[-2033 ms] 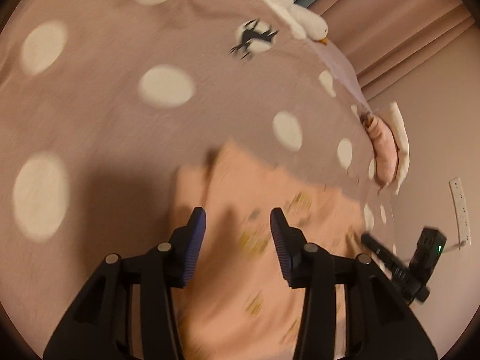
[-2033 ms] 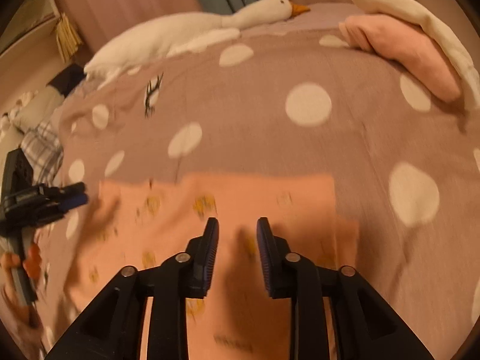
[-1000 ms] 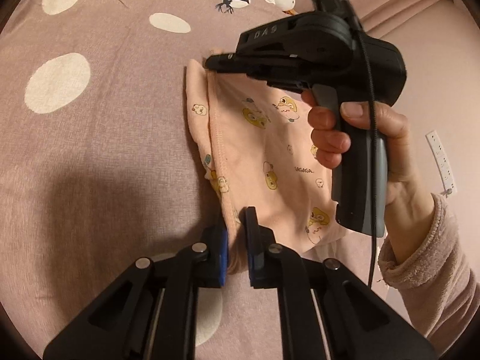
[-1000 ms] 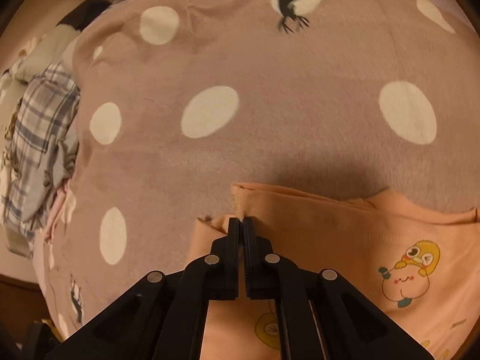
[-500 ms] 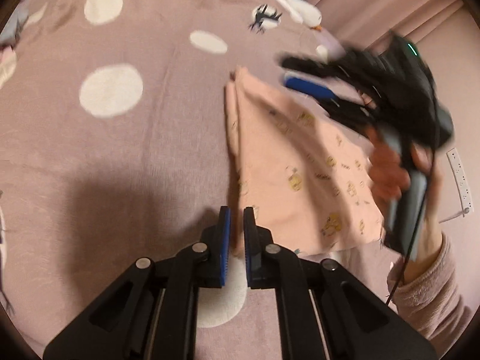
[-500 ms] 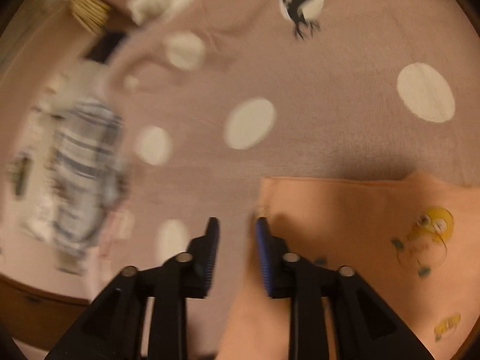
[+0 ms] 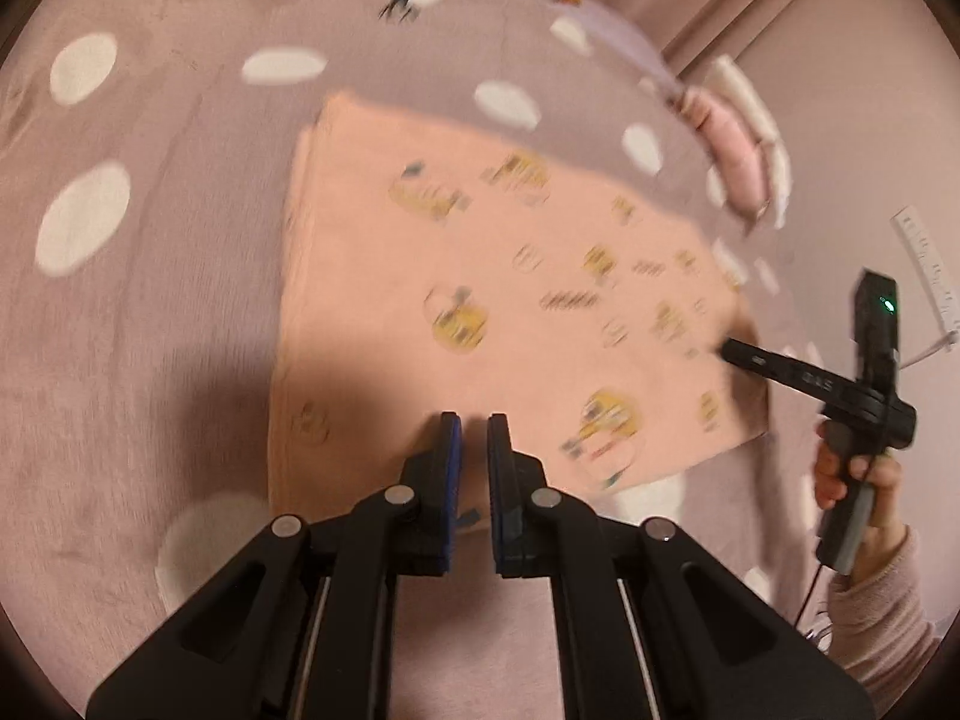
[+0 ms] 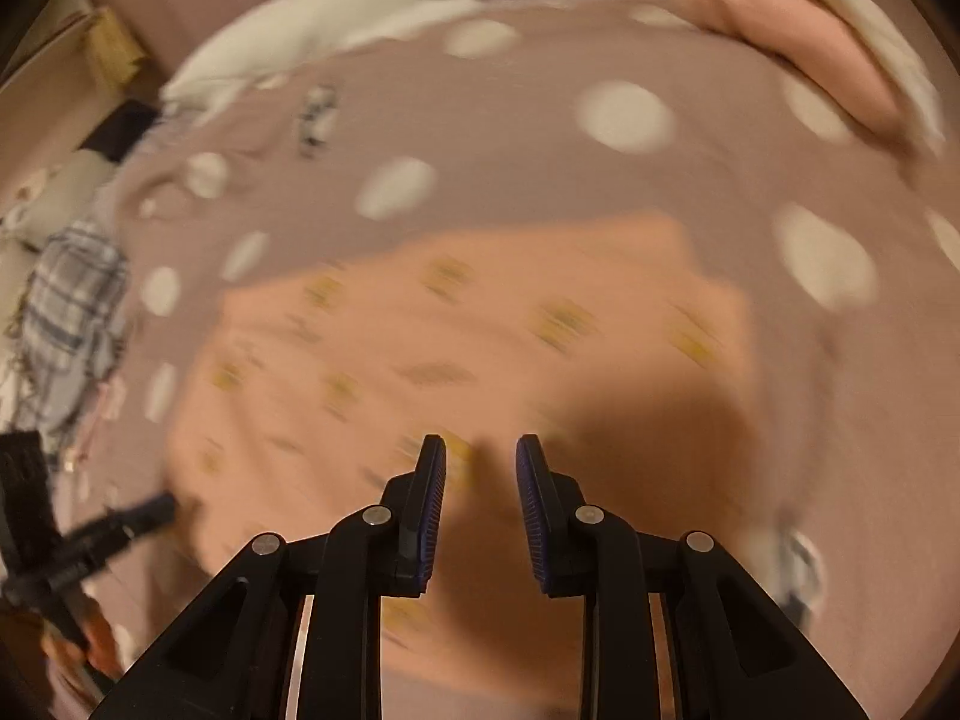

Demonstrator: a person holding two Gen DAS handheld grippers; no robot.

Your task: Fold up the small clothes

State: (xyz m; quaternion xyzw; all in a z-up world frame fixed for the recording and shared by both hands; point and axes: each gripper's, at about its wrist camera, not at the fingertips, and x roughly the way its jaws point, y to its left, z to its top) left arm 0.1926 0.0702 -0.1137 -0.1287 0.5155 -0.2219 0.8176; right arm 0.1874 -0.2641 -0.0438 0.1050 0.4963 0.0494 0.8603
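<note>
Since the peach garment point(image 7: 480, 300) already lies flat mid-bedspread point(image 7: 150, 360), I'd square its edges before folding again. Left gripper point(image 7: 474, 426) sits nearly closed over the garment's near edge holding nothing, and right gripper point(image 8: 480, 450), just opened, hovers empty above it.

Looking down along the right gripper point(image 8: 480, 450), fingers point(image 8: 433, 480) parted with a clear gap and nothing between them, after just opening. Hanging above a peach garment point(image 8: 456, 330) with small yellow prints, spread flat on the bed point(image 8: 510, 138) and blurred. Covered by a mauve sheet with pale dots. At the far edge, a long white goose toy point(image 8: 372, 18) with orange beak; at upper right, a pink and cream bundle point(image 8: 828, 54). At the left edge, a plaid cloth point(image 8: 69, 306). At lower left, the left gripper point(image 8: 150, 510) reaching toward the garment's near-left corner; contact and opening impossible to judge through the blur.
</note>
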